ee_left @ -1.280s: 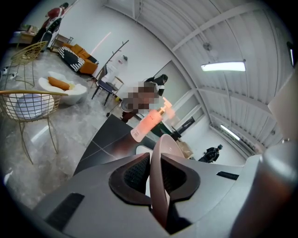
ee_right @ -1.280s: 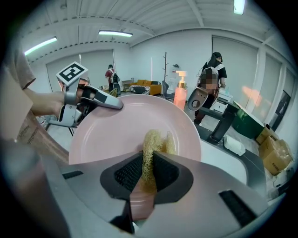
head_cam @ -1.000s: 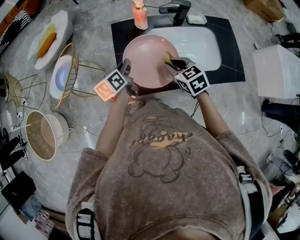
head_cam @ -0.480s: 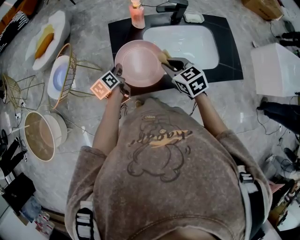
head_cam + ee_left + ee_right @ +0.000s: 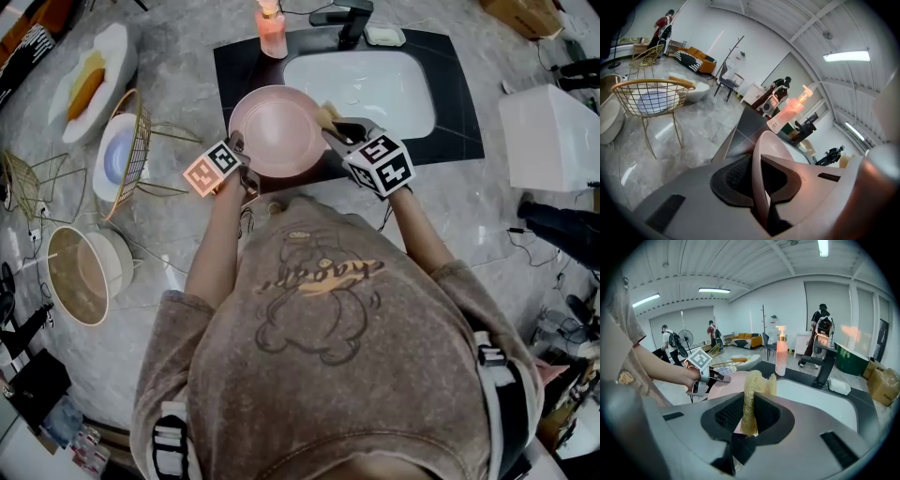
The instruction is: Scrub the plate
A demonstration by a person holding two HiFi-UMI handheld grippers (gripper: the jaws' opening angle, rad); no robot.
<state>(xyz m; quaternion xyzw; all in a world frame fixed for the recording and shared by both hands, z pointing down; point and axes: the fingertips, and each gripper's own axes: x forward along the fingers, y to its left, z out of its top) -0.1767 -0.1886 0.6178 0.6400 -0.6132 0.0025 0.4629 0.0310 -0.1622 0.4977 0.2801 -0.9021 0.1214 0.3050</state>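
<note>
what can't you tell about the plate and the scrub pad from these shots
- Contact between scrub pad and plate: in the head view the right gripper covers it; in the right gripper view the pad itself hides it.
- Plate underside: faces away in the head view.
- Dirt on the plate: too small in the head view, edge-on in the left gripper view.

The plate is round, shallow, plain pale pink and looks dry. It is held off the counter, tilted, over the front-left corner of the sink, with its hollow face turned up. The left gripper clamps the part of its rim farthest from the sink. The loofah is a tan, fibrous scrap pinched upright in the right gripper. It sits at the plate's sink-side rim; whether they touch is unclear.
</note>
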